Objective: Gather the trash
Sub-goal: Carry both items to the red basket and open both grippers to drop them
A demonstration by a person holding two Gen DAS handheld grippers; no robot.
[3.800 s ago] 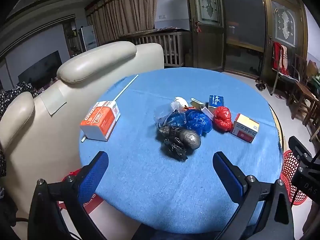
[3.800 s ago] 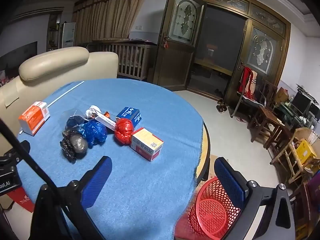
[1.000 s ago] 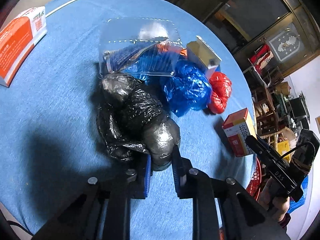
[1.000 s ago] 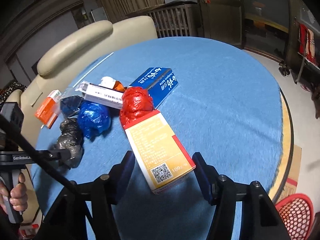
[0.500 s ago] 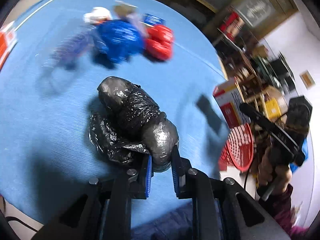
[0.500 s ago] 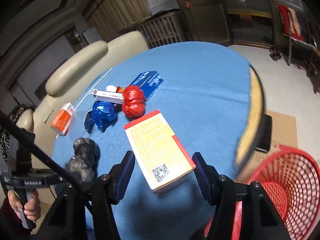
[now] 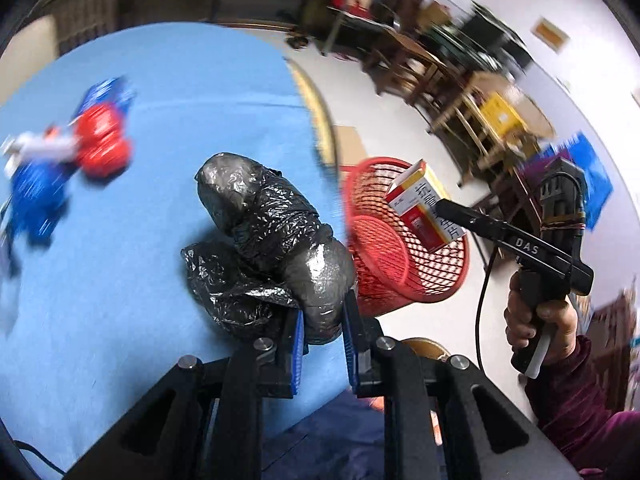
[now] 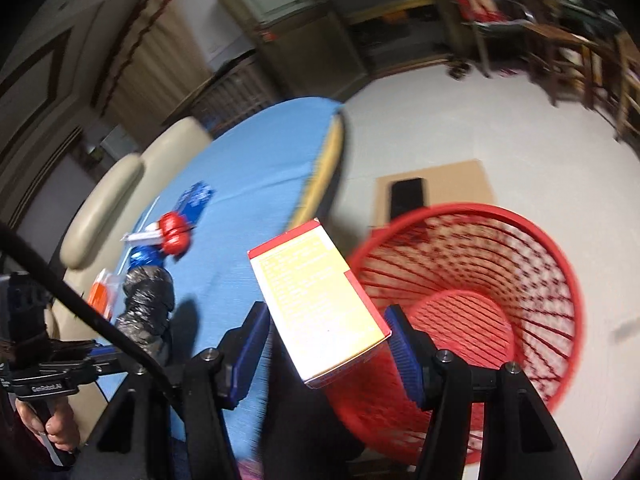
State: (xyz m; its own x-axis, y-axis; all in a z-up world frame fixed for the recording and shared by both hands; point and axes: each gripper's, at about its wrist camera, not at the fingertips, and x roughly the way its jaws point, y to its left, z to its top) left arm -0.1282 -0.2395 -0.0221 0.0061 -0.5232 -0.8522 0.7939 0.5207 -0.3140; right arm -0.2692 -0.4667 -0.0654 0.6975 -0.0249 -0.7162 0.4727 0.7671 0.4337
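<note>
Tongs in your left hand (image 7: 322,330) are clamped on the lower end of a black plastic bag bundle (image 7: 264,240), its crinkled bulk rising forward of the blue pads, above the blue tabletop (image 7: 120,240) near its edge. In the right wrist view the same bundle (image 8: 148,304) hangs over the tabletop (image 8: 256,168) in front of the cream chair back (image 8: 104,196).

Your right tongs (image 8: 326,350) are closed on a red and yellow carton (image 8: 316,304), a blue pad against each long side. In the left wrist view that carton (image 7: 424,204) sits above the rim of the red mesh basket (image 7: 400,256), tilted, with your right hand (image 7: 540,320) gripping the handle behind it. From the right wrist camera the basket (image 8: 500,280) stands on the pale floor just beside the tabletop edge, and the carton's far end overlaps its near rim.

Farther back on the tabletop lie a red bag (image 7: 102,146), a blue bag (image 7: 36,196) and a blue box (image 8: 196,198), all blurred; the red bag touches the blue box, and the blue bag lies close beside them. An orange and white box (image 8: 100,292) lies near the chair, partly hidden behind the black bundle.
</note>
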